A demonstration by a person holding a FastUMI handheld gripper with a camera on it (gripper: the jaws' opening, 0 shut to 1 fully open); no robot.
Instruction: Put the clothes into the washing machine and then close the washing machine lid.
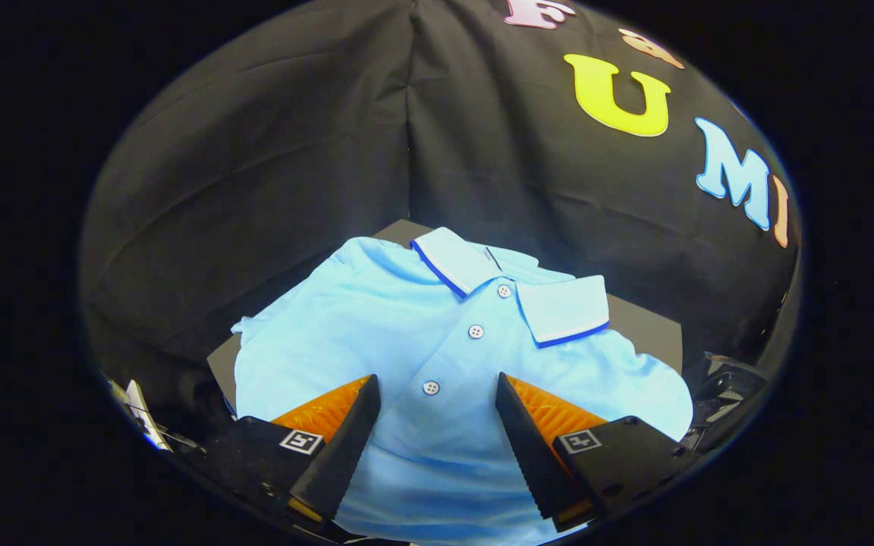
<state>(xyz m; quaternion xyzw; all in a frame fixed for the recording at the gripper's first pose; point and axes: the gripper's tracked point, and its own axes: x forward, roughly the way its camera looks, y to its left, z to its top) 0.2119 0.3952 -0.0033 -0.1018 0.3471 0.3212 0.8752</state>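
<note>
- I can read no brand or writing on the shirt (407, 341); a small tag sits inside the collar (513, 292), too small for me to make out.
- Each finger of my hand-held gripper (437, 394) carries a small square coded marker on top; these are patterns, not text.
- The hand-held gripper's fingers stand wide apart, with nothing clamped between them.
- Whether the fingertips touch the cloth or hang just over it, I cannot tell.
- The shirt is a light blue polo, lying front up and spread flat on a dark surface (646, 326), directly under and ahead of the fingers.
- Its placket runs up through the gap between the fingers: the lowest button (430, 387) sits between the tips, and two more lie just beyond, toward the collar.
- The collar is paler, edged with a dark blue stripe, and lies at the far end of the shirt, beyond the fingers.
- One sleeve (255, 326) spreads out to the left of the left finger, reaching the surface's edge.
- Some dark gear (725, 387) sits to the right of the right finger, past the shirt's edge; I cannot tell what it is.
</note>
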